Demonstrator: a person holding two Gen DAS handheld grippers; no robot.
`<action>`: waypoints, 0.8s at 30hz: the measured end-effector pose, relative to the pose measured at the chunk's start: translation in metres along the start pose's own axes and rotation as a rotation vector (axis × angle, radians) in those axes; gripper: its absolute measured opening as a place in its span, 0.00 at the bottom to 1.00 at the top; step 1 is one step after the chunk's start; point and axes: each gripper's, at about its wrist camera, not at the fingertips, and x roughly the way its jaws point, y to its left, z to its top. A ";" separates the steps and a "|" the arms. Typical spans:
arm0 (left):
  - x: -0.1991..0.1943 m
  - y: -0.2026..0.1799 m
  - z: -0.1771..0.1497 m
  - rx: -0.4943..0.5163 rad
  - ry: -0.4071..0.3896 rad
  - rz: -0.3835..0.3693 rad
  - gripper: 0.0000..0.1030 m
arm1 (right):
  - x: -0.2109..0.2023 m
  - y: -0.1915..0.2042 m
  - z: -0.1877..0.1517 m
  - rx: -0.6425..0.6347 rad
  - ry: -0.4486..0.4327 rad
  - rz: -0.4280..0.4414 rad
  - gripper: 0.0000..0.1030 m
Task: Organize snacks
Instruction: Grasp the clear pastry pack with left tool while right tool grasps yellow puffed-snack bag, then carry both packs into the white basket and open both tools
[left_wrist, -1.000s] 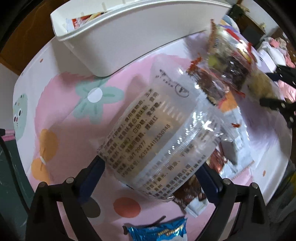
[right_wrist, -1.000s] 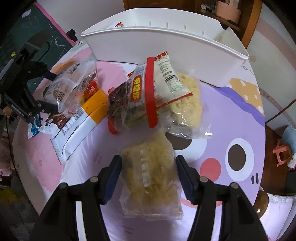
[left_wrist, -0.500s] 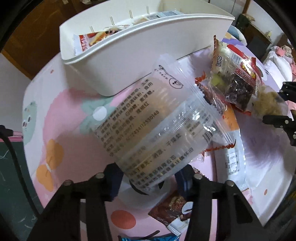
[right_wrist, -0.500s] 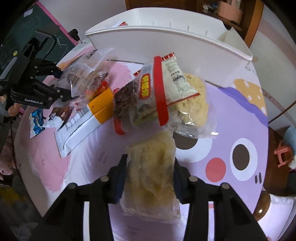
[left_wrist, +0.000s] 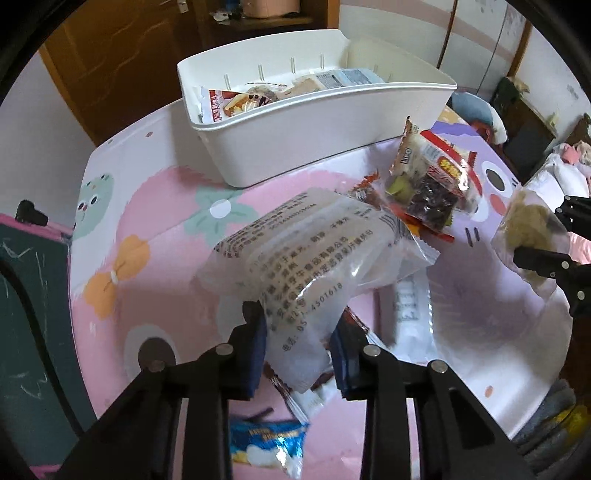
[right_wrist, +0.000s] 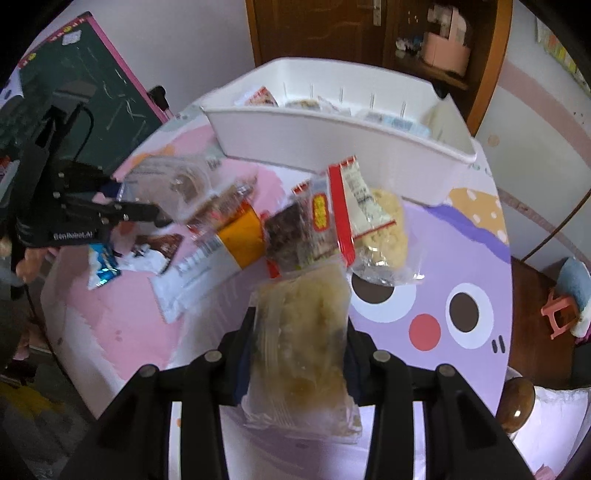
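Observation:
My left gripper (left_wrist: 297, 354) is shut on a clear snack pack with black print (left_wrist: 314, 251), held tilted above the table. My right gripper (right_wrist: 299, 350) is shut on a clear bag of pale yellow snack (right_wrist: 303, 332), also lifted off the cloth. The white bin (left_wrist: 314, 122) stands at the far side and holds several packets. In the right wrist view the left gripper (right_wrist: 147, 206) shows at the left with its clear pack (right_wrist: 173, 181). The left wrist view shows the right gripper (left_wrist: 546, 240) at the right edge, with the yellow bag (left_wrist: 528, 225).
A pile of packs with a red-striped one (right_wrist: 332, 214) lies in front of the bin (right_wrist: 332, 136). An orange and white pack (right_wrist: 221, 251), a brown packet (right_wrist: 162, 247) and a blue packet (left_wrist: 266, 439) lie on the round cartoon tablecloth (left_wrist: 147, 258). A green chalkboard (right_wrist: 74, 92) stands left.
Both grippers have gone from open around their packs to shut on them. Each pack has been lifted off the table, and the left view now looks into the bin.

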 end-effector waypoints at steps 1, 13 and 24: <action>0.000 0.000 -0.001 -0.009 0.002 -0.007 0.27 | -0.004 0.002 -0.001 0.001 -0.007 0.005 0.38; -0.008 0.011 -0.024 -0.114 -0.050 -0.039 0.26 | -0.020 0.012 -0.007 0.024 -0.048 0.033 0.38; -0.054 0.003 -0.031 -0.151 -0.181 -0.038 0.26 | -0.044 0.020 0.001 0.042 -0.124 0.047 0.38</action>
